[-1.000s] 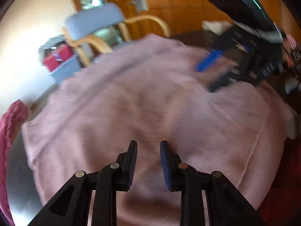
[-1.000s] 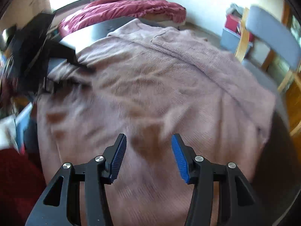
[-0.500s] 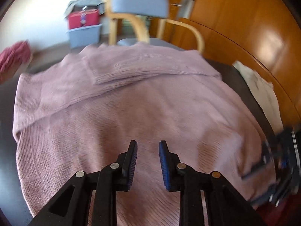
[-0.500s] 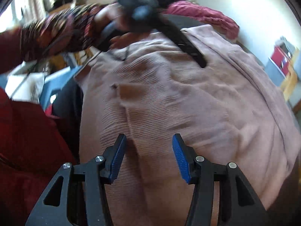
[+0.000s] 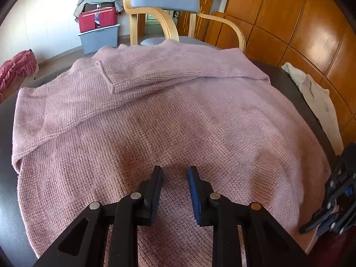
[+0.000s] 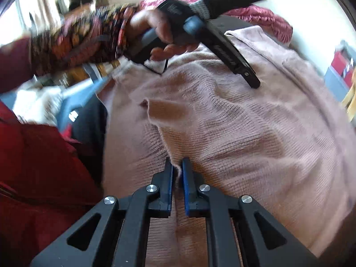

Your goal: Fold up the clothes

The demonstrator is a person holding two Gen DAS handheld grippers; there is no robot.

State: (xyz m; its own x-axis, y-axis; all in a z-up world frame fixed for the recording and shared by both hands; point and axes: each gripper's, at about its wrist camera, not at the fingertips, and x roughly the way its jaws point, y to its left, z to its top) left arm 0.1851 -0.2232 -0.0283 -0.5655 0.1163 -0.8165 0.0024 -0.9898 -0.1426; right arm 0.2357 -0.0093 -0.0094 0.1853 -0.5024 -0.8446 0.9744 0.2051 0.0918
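Sweater (image 6: 244, 133) pinched by right hand-held gripper (image 6: 177, 173) | left hand-held gripper (image 5: 174, 178) released | writing unreadable

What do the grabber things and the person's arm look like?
Both are black plastic tools with angular arms joined by silver round rivets. The left gripper and right gripper each have jaws lined with ribbed blue pads. Seen from the right wrist, the left one has a dark pistol-style handle with a thin black cable. The hand holding it comes out of a red, orange and black patterned sleeve.

R claw (image 6: 177, 173) now pinched shut on sweater (image 6: 244, 133) fold.
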